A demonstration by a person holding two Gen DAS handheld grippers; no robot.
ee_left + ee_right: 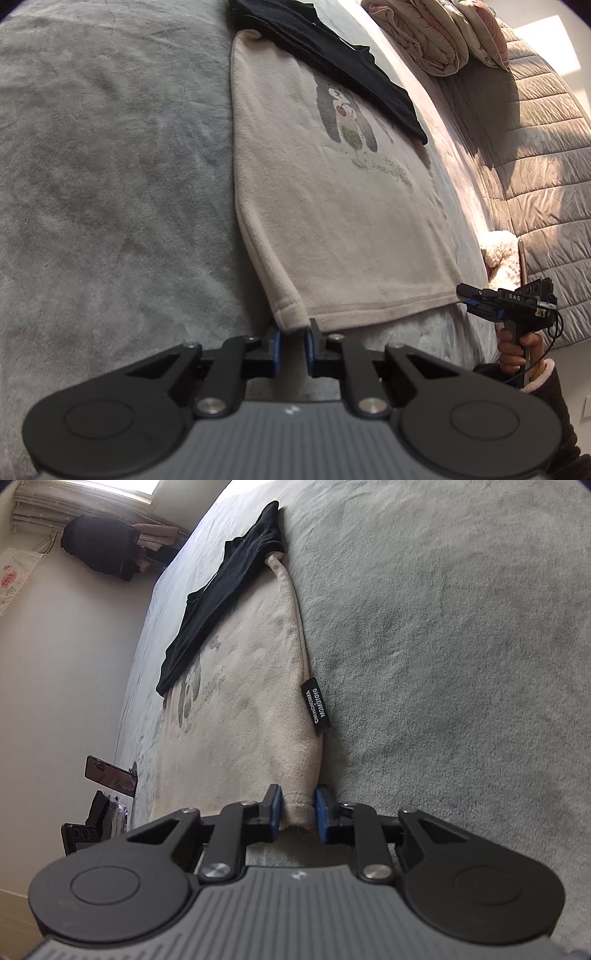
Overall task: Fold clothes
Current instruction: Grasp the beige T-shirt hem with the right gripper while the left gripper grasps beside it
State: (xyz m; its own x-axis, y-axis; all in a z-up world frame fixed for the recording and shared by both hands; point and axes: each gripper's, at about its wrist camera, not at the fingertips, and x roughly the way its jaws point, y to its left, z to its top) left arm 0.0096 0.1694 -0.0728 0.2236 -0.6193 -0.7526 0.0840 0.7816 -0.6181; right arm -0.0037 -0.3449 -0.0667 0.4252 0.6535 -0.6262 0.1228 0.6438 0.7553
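Between my left gripper's pads and my right gripper's sit the near hem corners of the cream top, both clamped, so I judge a fold underway: lift together, carry toward the black garment ahead.

Left tongs: low, pointing forward, blue pads narrowly parted around a cloth corner.
Right tongs: same posture, pads pressing a hem corner.
Hand: wrapped round the right handle.
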